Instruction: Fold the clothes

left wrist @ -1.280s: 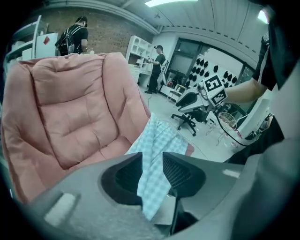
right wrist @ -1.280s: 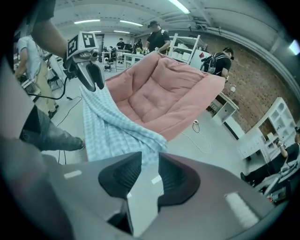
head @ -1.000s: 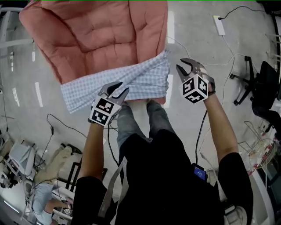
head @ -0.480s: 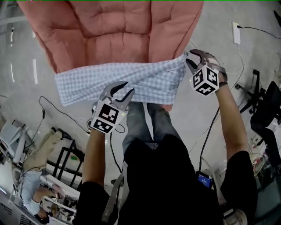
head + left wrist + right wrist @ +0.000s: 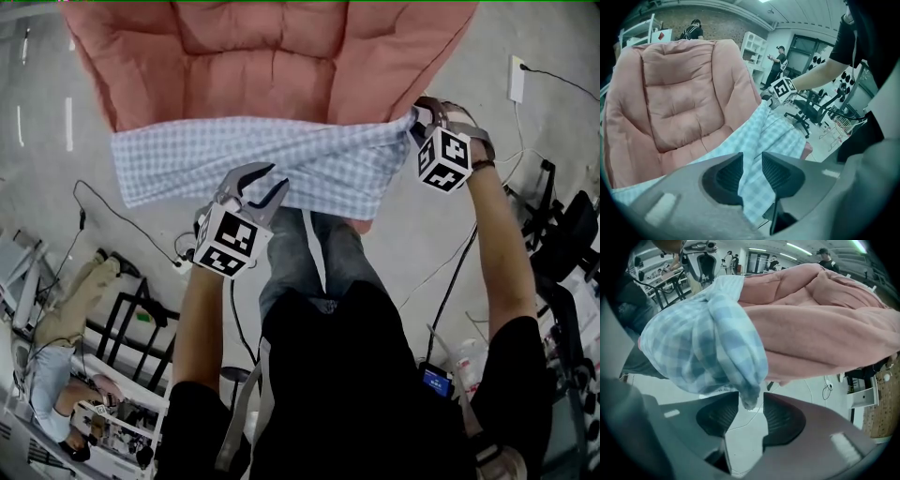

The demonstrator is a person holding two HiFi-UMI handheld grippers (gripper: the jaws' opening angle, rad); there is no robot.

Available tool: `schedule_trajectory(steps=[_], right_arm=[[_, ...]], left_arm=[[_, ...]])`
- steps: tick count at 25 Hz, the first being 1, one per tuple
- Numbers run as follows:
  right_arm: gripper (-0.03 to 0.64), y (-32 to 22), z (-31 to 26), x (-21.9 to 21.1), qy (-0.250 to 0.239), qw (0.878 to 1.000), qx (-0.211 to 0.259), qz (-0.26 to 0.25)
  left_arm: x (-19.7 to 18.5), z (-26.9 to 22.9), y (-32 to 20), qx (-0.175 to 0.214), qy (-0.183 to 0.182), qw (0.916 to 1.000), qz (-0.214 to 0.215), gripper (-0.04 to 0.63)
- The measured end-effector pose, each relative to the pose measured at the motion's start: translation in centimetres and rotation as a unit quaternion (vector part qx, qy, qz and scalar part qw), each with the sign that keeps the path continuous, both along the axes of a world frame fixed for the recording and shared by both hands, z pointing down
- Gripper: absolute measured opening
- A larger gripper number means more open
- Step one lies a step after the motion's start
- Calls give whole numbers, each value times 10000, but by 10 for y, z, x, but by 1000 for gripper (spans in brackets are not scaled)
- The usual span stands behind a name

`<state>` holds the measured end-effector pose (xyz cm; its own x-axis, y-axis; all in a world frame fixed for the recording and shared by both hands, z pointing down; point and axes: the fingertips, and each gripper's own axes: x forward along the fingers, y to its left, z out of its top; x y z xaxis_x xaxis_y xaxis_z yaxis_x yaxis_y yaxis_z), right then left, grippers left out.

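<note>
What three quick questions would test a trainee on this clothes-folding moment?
1. True or false: the checked cloth lies on the floor.
2. What hangs between the right hand-held gripper's jaws? A cable; B cloth corner; C nothing.
3. Fill in: the left hand-held gripper's jaws stand ___.
Key: 1 false, it lies across the pink armchair. 2 B, not pinched; those jaws have just been opening. 3 apart.

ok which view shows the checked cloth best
The head view: the checked cloth lies spread full width along the pink chair's front edge. The left gripper view shows only a strip beyond its jaws; the right gripper view, one bunched corner between the right gripper's jaws, which have just been opening.
</note>
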<state>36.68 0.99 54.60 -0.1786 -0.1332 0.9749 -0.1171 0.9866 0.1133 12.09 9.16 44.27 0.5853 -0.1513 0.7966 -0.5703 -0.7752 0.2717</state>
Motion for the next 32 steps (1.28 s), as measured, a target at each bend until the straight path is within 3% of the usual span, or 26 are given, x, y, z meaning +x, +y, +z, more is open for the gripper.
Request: schedule_trajectory(steps=[2, 4, 8, 11, 18, 21, 24, 26, 28, 32], right_arm=[[136, 1, 3, 0, 21, 10000, 58, -17], [60, 0, 4, 3, 15, 9998, 179, 59], [51, -2, -10, 18, -17, 9980, 414, 471], [44, -1, -38, 33, -144, 9933, 585, 990], [43, 36, -118, 68, -504, 9706, 1074, 2093], [43, 58, -144, 71, -501, 9653, 1237, 2245], [43, 76, -168, 65, -501, 9606, 1393, 2352], [43, 88, -179, 62, -491, 9565, 1486, 2464], [43, 101, -182, 66, -440, 9537, 1542, 2543], [43, 133, -165, 79, -273, 9510, 1519, 2679]], left_arm=[[-1, 3, -1, 27, -30, 10000, -26, 133], [1, 7, -4, 75, -94, 9999, -20, 133], [9, 10, -13, 372, -350, 9985, 203, 137], [20, 12, -16, 527, -499, 9958, 552, 182], [51, 14, -2, 1107, -948, 9783, 1470, 201], [59, 23, 7, 1131, -1092, 9721, 1739, 201], [57, 28, 14, 1120, -1212, 9669, 1947, 181], [53, 24, 17, 1207, -1207, 9642, 2029, 73], [53, 13, 24, 1259, -1098, 9638, 2078, 16], [55, -12, 44, 1229, -872, 9631, 2229, 15]])
